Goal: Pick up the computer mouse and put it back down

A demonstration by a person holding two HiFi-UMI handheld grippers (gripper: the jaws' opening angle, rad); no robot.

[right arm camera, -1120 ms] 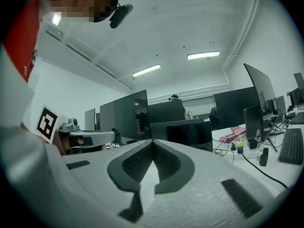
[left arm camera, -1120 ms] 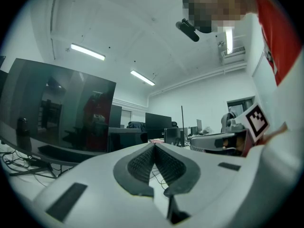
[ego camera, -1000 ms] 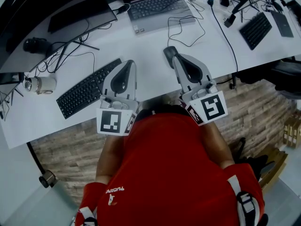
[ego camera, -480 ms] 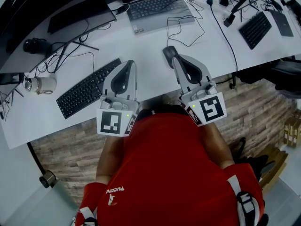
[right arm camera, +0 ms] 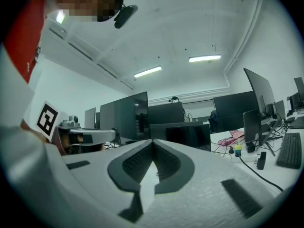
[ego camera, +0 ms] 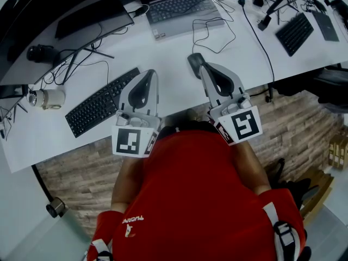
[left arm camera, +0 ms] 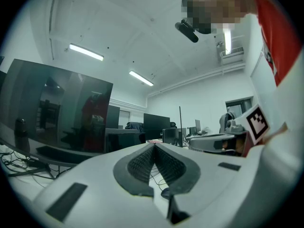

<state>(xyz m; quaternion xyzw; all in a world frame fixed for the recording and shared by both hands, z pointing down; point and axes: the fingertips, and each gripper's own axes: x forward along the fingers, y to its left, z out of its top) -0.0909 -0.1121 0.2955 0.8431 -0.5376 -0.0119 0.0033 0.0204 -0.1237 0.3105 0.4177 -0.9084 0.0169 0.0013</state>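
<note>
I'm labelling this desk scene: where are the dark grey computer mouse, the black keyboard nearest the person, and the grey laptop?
dark grey computer mouse [ego camera: 194, 63], head view, its rounded back.
black keyboard [ego camera: 99, 105], head view, middle of its keys.
grey laptop [ego camera: 180, 7], head view, its key area.

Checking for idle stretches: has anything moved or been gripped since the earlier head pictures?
Nothing visibly changed. The dark grey computer mouse lies on the white desk as before, by the tip of the right gripper. That gripper and the left gripper stay shut and empty.
</note>
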